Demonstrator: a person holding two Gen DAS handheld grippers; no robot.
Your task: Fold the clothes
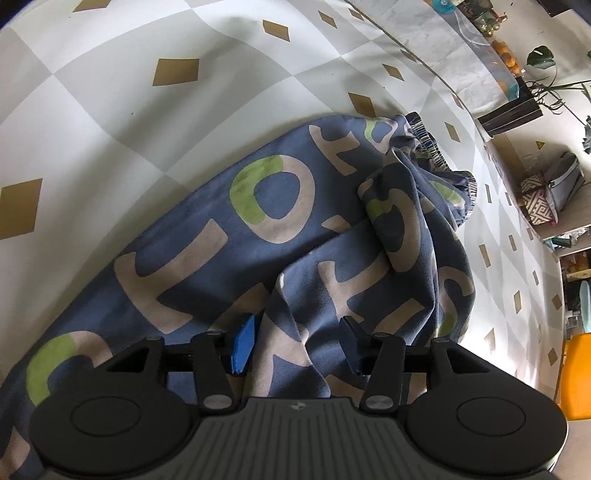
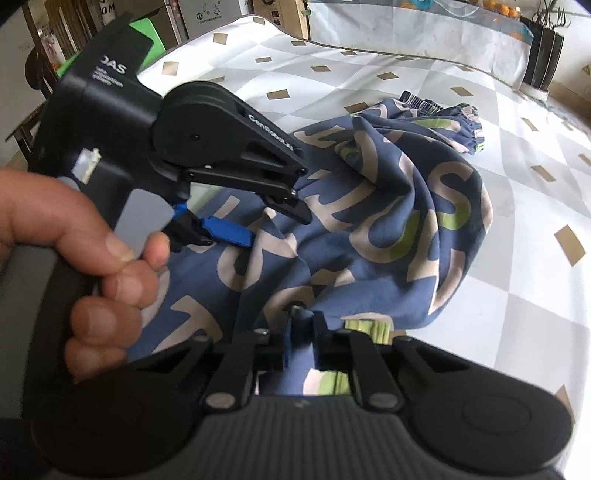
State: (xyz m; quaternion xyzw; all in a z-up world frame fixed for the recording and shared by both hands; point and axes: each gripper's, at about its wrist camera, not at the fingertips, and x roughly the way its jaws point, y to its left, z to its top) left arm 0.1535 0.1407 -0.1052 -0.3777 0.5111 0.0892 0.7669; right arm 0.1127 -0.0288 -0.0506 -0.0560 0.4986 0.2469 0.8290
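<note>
The right gripper is pinching a fold of the blue trousers; the left gripper is straddling a ridge, released — both at the near hem, the trousers stretching away toward the bed's far edge, waistband farthest.

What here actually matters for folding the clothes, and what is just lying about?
In the job:
blue lettered garment, bunched on the checked cloth
left gripper, open over a fold
right gripper, shut on the garment's edge
hand holding the left gripper

Just lying about:
oranges
potted plant
cardboard boxes
</note>
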